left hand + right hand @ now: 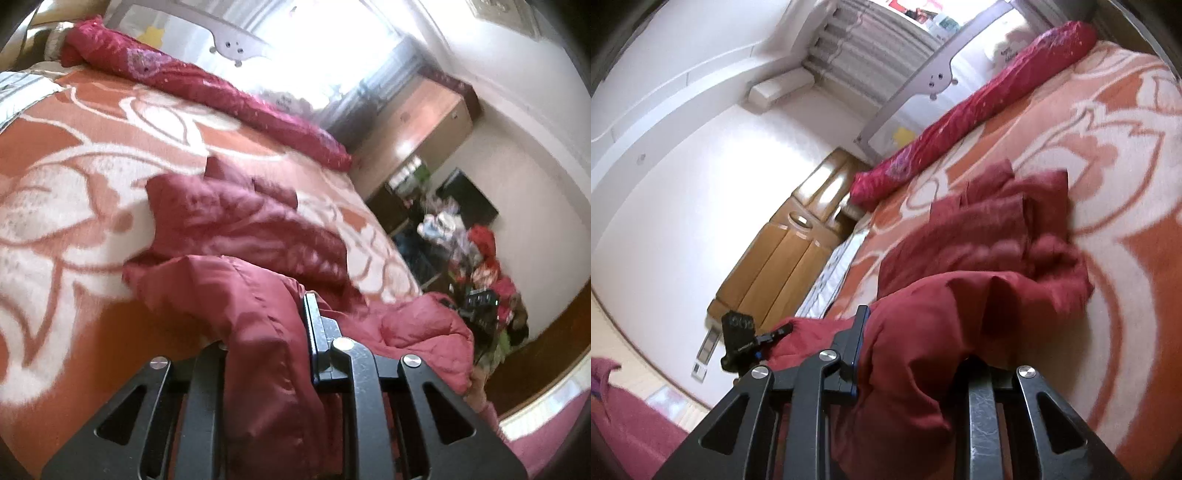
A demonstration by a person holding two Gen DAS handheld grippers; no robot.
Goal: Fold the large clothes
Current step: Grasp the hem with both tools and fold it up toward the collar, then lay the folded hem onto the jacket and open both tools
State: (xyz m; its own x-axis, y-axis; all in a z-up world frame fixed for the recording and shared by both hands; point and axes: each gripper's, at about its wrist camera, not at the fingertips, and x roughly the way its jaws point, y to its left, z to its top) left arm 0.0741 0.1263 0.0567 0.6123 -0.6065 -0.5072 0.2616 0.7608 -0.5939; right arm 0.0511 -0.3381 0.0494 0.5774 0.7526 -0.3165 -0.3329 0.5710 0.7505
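Note:
A dark red padded jacket (236,225) lies crumpled on a bed with an orange and white floral blanket (74,155). My left gripper (271,325) is shut on a fold of the jacket, which drapes over its fingers and hides one of them. My right gripper (908,332) is shut on another part of the same jacket (982,236), whose cloth covers the right finger. Both hold the near edge lifted above the blanket. The other gripper shows at the right in the left wrist view (476,302) and at the left in the right wrist view (738,339).
A long magenta bolster (221,92) (964,110) lies along the far side of the bed by a grey rail (923,74). A wooden cabinet (783,251) stands against the wall. A pile of clothes (476,251) sits on the floor past the bed.

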